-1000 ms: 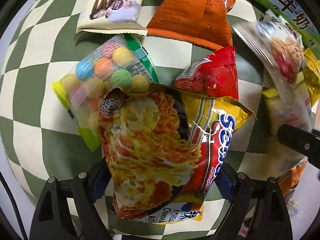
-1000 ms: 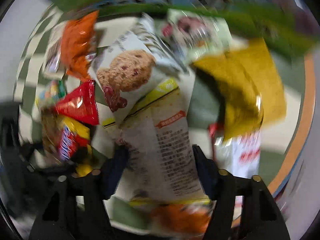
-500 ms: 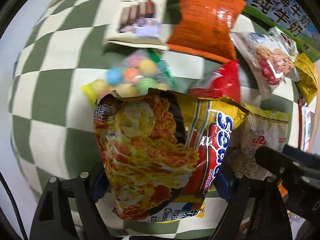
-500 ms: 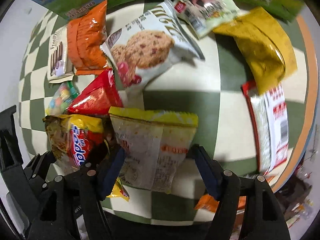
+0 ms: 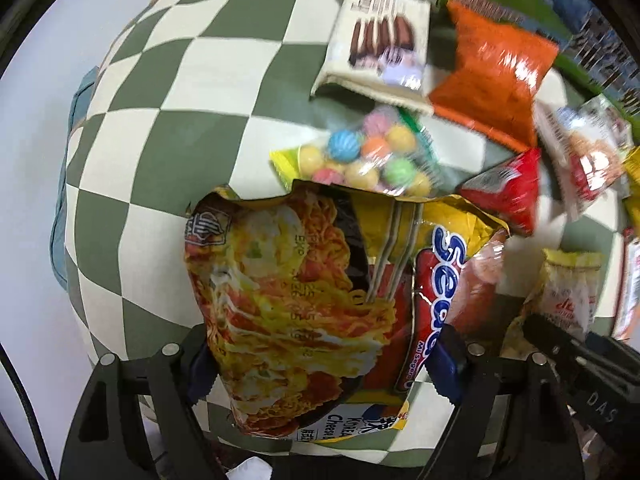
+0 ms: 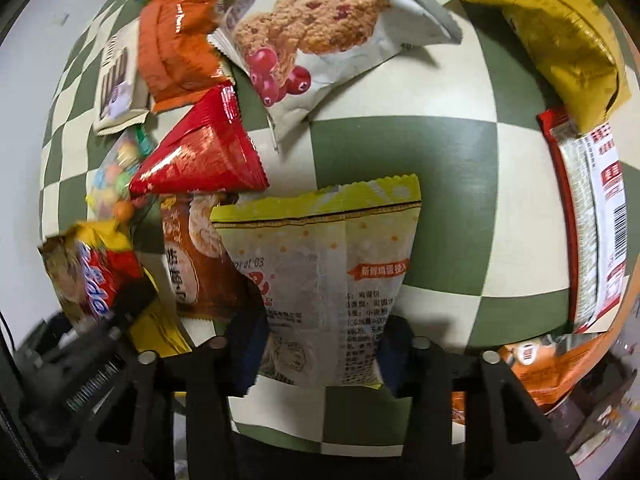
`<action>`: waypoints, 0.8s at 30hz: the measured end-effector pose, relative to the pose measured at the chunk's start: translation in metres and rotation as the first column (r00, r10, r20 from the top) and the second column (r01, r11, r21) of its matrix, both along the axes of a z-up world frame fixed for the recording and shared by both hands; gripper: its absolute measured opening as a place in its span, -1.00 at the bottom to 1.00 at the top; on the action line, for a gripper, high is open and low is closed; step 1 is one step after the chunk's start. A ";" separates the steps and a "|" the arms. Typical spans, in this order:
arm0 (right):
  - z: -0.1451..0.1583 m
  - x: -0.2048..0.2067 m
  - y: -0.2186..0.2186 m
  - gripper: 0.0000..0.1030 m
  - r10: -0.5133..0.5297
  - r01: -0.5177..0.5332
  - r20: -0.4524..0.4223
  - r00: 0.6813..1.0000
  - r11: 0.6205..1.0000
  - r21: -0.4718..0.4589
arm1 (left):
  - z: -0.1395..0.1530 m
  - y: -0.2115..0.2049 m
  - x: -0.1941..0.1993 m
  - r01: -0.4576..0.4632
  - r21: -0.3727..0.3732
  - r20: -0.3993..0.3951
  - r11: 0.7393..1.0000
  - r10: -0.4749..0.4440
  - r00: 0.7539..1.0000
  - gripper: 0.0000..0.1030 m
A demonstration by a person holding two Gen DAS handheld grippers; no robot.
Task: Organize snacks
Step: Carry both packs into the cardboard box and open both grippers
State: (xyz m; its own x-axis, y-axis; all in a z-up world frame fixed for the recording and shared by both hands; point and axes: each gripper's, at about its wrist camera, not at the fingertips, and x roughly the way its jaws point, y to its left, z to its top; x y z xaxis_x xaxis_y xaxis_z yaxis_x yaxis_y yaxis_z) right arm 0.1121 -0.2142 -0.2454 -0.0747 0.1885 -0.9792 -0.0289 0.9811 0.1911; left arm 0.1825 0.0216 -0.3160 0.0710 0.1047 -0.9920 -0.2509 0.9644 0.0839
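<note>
The left gripper (image 5: pixel 324 364) pointed down over a green-and-white checked cloth (image 5: pixel 168 128) with a noodle packet (image 5: pixel 304 304) clamped between its blue pads; its jaws had just been closing a little on the packet, which hung above the cloth rather than lying on it. Beyond the packet's top edge lay a clear bag of coloured candy balls (image 5: pixel 360 160), partly hidden by it. Past that sat a cream packet of chocolate wafers (image 5: pixel 380 48) and an orange crisp bag (image 5: pixel 496 76), side by side and blurred. A red foil packet (image 5: pixel 508 192) lay to the right of the candy bag.

The right gripper (image 6: pixel 320 344) had just clenched on a pale snack bag with a yellow top edge (image 6: pixel 320 264) — both pads pressed into its lower sides, pinching it inward. Just left of that bag, touching it, lay a brown packet (image 6: pixel 196 260), and further left the noodle packet showed again in the other tool. The red foil packet sat above the brown one, with a cranberry cookie bag (image 6: pixel 320 36) beyond it. A gold bag (image 6: pixel 568 52) lay at the upper right, and a red-edged white packet (image 6: pixel 596 232) ran along the right side of the cloth — well apart from the held bag.
</note>
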 end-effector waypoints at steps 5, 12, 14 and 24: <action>0.030 -0.001 -0.010 -0.09 0.011 -0.012 0.031 0.999 0.999 0.048 | 0.022 -0.010 -0.002 0.022 -0.037 0.079 0.999 -0.019 0.997 0.62; 0.105 0.036 -0.019 -0.09 -0.021 -0.001 0.143 0.990 0.988 0.154 | 0.103 -0.040 0.027 0.116 -0.138 0.250 0.984 -0.079 0.965 0.62; 0.143 0.059 -0.030 -0.09 -0.038 0.002 0.195 0.980 0.983 0.181 | 0.151 -0.031 0.051 0.148 -0.175 0.283 0.973 -0.095 0.954 0.62; 0.245 0.200 -0.062 -0.09 -0.097 0.044 0.392 0.915 0.989 0.142 | 0.243 -0.046 0.232 0.276 -0.144 0.350 0.950 -0.212 0.913 0.62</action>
State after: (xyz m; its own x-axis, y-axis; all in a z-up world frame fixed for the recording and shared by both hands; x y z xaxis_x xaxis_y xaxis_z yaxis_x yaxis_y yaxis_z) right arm 0.3118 -0.2764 -0.0003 0.3334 0.3038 -0.8925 -0.0603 0.9516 0.3014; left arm 0.4142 -0.0248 -0.0726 0.3931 -0.1417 -0.9085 0.0115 0.9887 -0.1492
